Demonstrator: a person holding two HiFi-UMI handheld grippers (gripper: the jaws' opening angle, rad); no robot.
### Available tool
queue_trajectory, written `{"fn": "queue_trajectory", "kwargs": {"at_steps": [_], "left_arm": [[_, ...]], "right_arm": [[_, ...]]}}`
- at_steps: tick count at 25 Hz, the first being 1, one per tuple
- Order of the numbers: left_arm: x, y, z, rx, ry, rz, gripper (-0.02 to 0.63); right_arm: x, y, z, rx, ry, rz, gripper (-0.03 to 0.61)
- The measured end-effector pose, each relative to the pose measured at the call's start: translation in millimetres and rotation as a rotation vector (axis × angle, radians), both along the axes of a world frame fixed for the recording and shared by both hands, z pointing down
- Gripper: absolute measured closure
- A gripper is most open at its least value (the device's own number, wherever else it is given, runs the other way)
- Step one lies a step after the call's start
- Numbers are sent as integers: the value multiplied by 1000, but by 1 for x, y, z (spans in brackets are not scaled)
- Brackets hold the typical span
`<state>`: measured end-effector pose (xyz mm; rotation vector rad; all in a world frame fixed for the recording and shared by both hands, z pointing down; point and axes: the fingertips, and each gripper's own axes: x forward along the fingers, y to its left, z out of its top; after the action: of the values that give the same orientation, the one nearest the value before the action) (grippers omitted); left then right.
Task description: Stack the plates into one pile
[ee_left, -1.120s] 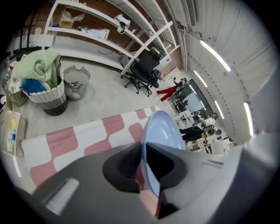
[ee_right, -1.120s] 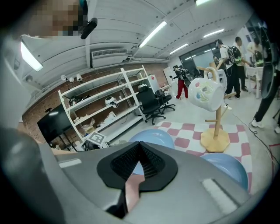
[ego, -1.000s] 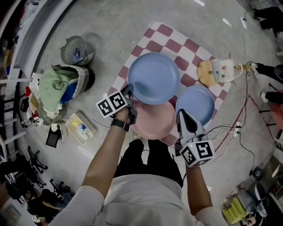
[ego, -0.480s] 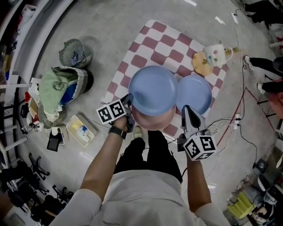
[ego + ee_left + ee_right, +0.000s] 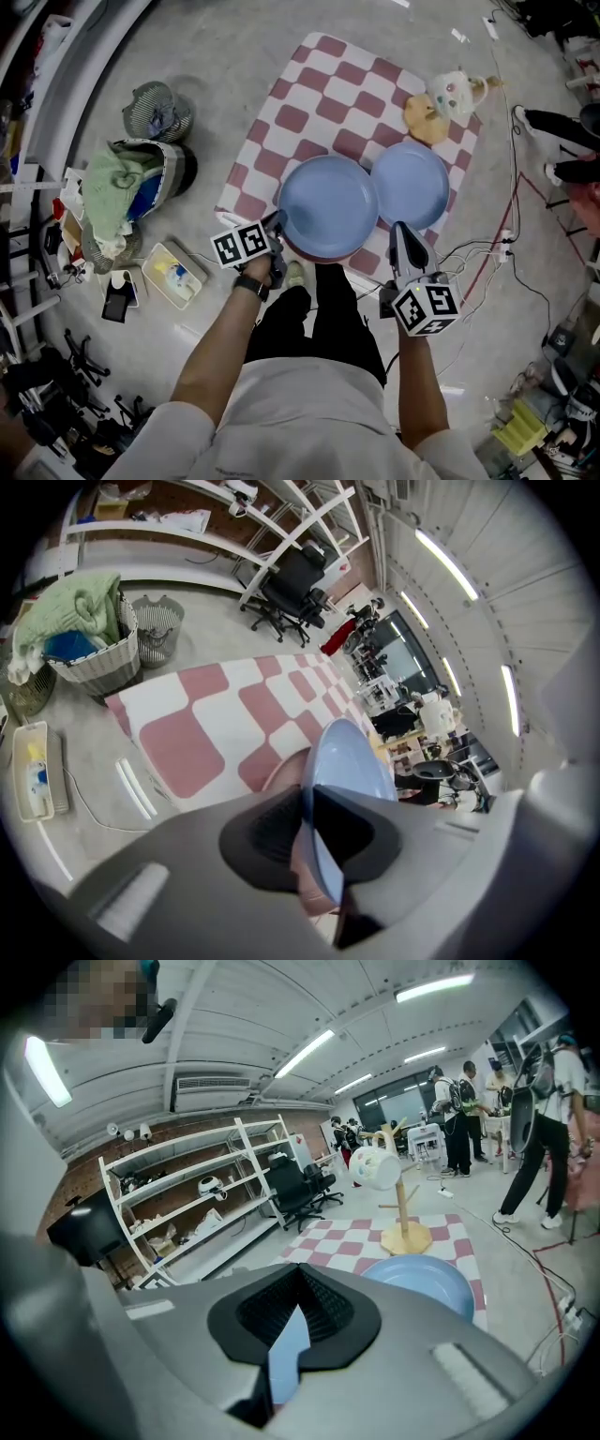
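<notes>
Three plates on my count, all on the checked mat [image 5: 319, 94].
- Blue plate [image 5: 328, 206]: my left gripper [image 5: 278, 223] has its jaws clamped on the near-left rim. The plate sits over item 2, and I cannot tell whether they touch.
- Pink plate [image 5: 284, 769]: directly beneath the first, with only a sliver of its near edge showing.
- Second blue plate [image 5: 411, 185]: flat on the mat, just beside the first pair on the right.

Right gripper [image 5: 401, 234]: hovers at the near edge between the two blue plates, jaws a narrow gap apart. Blue shows through the gap, but I see nothing gripped.

Containers, left of the mat on the floor:
- Wicker basket [image 5: 169, 169]: holds a green towel [image 5: 112, 178] and blue cloth.
- Wire basket [image 5: 155, 111]: contents unclear.
- Tray [image 5: 171, 275]: holds a small yellow-and-blue item.

Far corner of the mat: a mug [image 5: 450, 92] hangs on a wooden stand [image 5: 420, 120].
</notes>
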<state>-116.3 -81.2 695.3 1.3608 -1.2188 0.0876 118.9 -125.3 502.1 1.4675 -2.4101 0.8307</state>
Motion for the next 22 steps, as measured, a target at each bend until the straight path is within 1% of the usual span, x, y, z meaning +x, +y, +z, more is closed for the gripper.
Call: {"fn": "queue_trajectory", "kwargs": {"at_steps": [9,14,18,22], "left_arm": [[9,20,18,-23,26,22,565],[0,26,27,-41,-12,28,565],[1,25,31,-31,-7,54,560],[-3,27,31,-24,-51,76,552]], "right_arm": [[13,15,18,-22,18,23,569],[15,22,26,-37,21,27,569],[18,22,36,-64,11,39,569],[23,25,45,-97,-19,69,569]]}}
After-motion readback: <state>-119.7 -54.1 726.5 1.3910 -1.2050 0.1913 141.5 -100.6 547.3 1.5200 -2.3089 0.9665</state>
